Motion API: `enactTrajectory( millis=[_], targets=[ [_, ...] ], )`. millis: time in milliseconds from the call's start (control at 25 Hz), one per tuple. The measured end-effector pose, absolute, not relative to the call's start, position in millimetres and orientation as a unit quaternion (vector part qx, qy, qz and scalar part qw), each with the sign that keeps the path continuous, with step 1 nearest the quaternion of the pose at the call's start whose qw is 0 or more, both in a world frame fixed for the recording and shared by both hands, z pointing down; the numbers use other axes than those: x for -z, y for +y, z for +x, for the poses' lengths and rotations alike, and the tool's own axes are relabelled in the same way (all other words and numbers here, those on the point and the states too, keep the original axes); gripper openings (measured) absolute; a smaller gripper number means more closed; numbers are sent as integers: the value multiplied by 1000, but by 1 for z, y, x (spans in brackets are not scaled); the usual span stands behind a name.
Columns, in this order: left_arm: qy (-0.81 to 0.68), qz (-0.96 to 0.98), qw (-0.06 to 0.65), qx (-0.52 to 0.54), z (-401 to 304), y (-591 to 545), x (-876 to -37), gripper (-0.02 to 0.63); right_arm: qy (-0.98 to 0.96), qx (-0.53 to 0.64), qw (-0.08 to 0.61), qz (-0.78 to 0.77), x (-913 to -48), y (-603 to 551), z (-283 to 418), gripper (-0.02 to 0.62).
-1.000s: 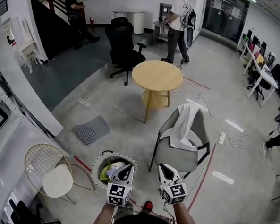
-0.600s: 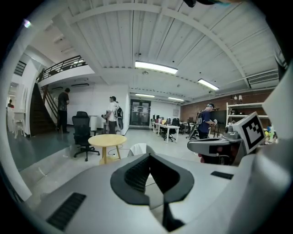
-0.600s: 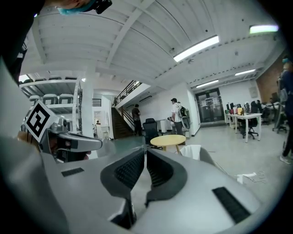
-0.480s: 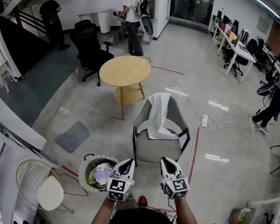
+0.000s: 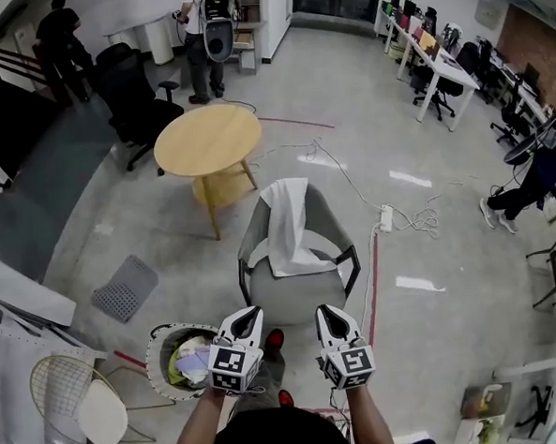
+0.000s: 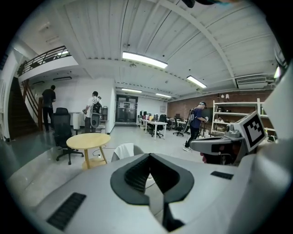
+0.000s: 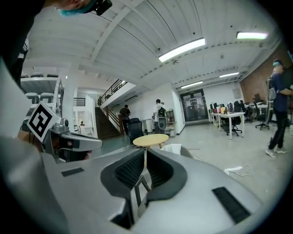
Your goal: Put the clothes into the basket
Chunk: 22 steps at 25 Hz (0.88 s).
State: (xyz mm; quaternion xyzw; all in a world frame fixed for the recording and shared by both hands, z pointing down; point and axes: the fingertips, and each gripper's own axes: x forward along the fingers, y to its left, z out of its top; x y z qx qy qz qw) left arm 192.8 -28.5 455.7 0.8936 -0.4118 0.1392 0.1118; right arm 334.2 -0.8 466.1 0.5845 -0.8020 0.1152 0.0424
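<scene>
- Clothes (image 5: 188,363) lie in the basket (image 5: 152,360), left of the chair (image 5: 292,300).
- White garment (image 5: 285,221) draped over that chair: we judge it is left to move.
- Our left tongs (image 5: 249,314) and right tongs (image 5: 325,311) are pressed together, empty.

Grey armchair (image 5: 292,295) dead ahead, round table (image 5: 207,141) behind it, basket (image 5: 155,353) at left, bare floor (image 5: 445,342) open on the right.

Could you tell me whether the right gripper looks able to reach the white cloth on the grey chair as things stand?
Probably yes: the white cloth hangs over the grey chair straight ahead of the right gripper with nothing between, though its jaws are shut and must open first.
</scene>
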Motion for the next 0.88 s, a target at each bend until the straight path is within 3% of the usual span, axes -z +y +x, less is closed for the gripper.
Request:
enactTrajectory(
  millis=[880],
  targets=[
    [-387, 884, 183, -188, 208, -268, -548, 6, -775, -188, 89, 596, -552, -247, 358, 40]
  ],
)
